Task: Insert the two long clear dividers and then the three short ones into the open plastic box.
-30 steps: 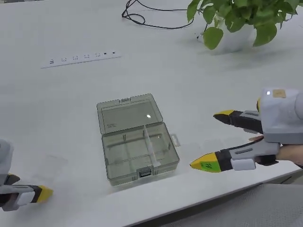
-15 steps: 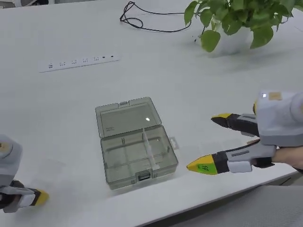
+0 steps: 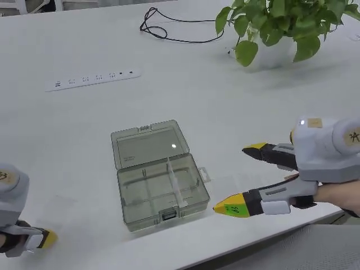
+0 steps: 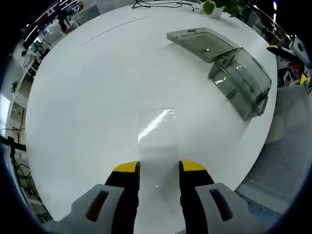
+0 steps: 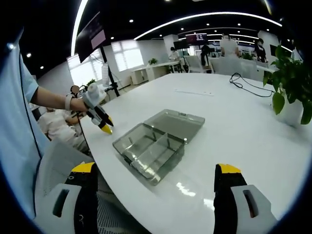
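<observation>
Right gripper [image 3: 230,179] gapes wide, empty, box [image 3: 160,191] off its tips, plant [image 3: 281,22] beyond; left gripper [image 4: 160,166] part-open, clear divider [image 4: 156,126] just ahead.

Wide bare table [image 3: 236,107] left and right of the box [image 3: 160,194], less of it in front before the edge, and free entry from above except past the divider [image 3: 175,183] standing inside. Behind the box, blocked low by the flat-lying lid [image 3: 147,145]; well beyond, a power strip [image 3: 93,79], a cable [image 3: 169,31] and a plant [image 3: 275,22]. Just ahead of the left gripper [image 4: 160,165], a clear sheet [image 4: 156,127] flat on the table; just beside the box's right wall, a small clear piece [image 3: 205,173].
</observation>
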